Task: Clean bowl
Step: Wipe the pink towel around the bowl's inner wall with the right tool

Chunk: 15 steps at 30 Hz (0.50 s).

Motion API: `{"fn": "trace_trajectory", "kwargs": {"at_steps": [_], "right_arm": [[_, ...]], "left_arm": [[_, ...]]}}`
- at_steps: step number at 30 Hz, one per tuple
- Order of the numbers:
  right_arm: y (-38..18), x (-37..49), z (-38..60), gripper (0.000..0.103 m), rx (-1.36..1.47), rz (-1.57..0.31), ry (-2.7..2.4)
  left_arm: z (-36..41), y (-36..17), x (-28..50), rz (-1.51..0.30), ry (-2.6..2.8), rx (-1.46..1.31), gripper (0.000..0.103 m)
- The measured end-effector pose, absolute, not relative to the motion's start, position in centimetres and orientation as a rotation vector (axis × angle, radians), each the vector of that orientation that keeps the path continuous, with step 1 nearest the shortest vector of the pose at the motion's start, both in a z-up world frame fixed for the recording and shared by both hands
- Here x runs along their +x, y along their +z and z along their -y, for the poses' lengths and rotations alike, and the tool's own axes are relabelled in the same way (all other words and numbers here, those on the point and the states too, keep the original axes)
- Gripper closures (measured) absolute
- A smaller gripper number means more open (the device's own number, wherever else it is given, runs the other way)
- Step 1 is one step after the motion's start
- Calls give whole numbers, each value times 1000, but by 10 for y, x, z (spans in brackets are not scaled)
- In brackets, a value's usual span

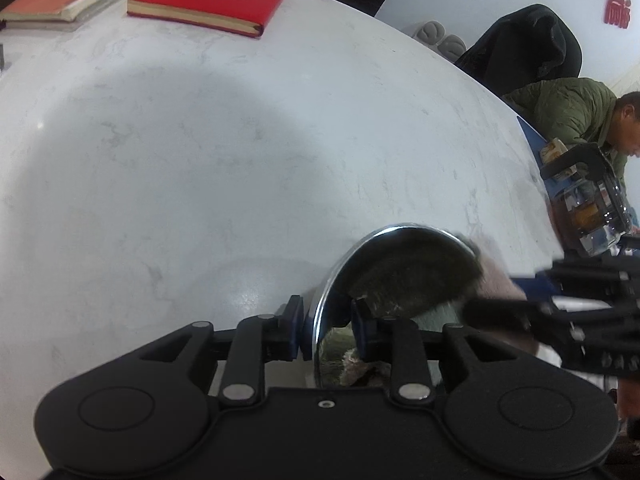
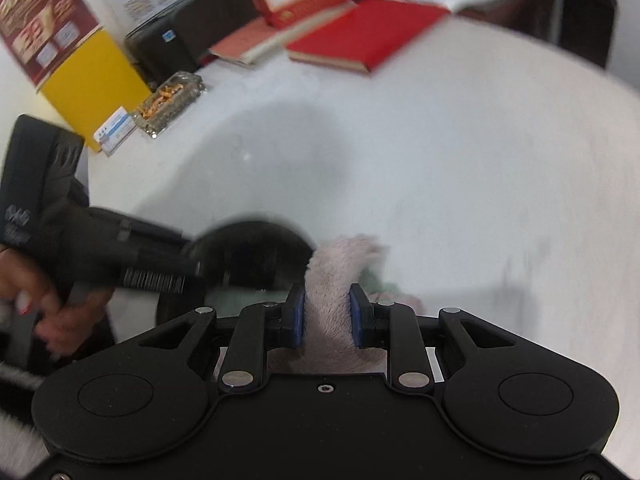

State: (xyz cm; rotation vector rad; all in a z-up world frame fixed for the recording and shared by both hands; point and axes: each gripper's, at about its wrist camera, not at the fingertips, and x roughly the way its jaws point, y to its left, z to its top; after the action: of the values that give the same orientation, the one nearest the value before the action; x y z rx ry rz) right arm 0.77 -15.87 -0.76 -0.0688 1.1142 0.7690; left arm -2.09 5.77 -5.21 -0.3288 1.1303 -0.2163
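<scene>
Red wall lettering point(image 1: 616, 0), unreadable; steel bowl point(image 1: 400, 276) in left tool point(image 1: 326, 330).

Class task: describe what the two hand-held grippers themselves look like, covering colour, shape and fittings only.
Both the left gripper and the right gripper are matte black plastic. Each has a wide body with two round raised discs, angled linkage arms fixed by silver pivot pins, and a small central screw. The jaws carry blue pads. Seen from the side, the casing shows ribbed grooves and small moulded marks.
</scene>
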Motion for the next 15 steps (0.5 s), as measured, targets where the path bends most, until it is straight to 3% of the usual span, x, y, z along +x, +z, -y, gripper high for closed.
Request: {"fn": "trace_trajectory", "kwargs": {"at_steps": [6, 15], "right_arm": [[3, 29, 122, 81, -127, -1014, 815], [-5, 7, 162, 81, 32, -1097, 699]], "left_arm": [[-55, -51, -18, -1145, -218, -320, 78], [-61, -51, -18, -1136, -213, -350, 75]]}}
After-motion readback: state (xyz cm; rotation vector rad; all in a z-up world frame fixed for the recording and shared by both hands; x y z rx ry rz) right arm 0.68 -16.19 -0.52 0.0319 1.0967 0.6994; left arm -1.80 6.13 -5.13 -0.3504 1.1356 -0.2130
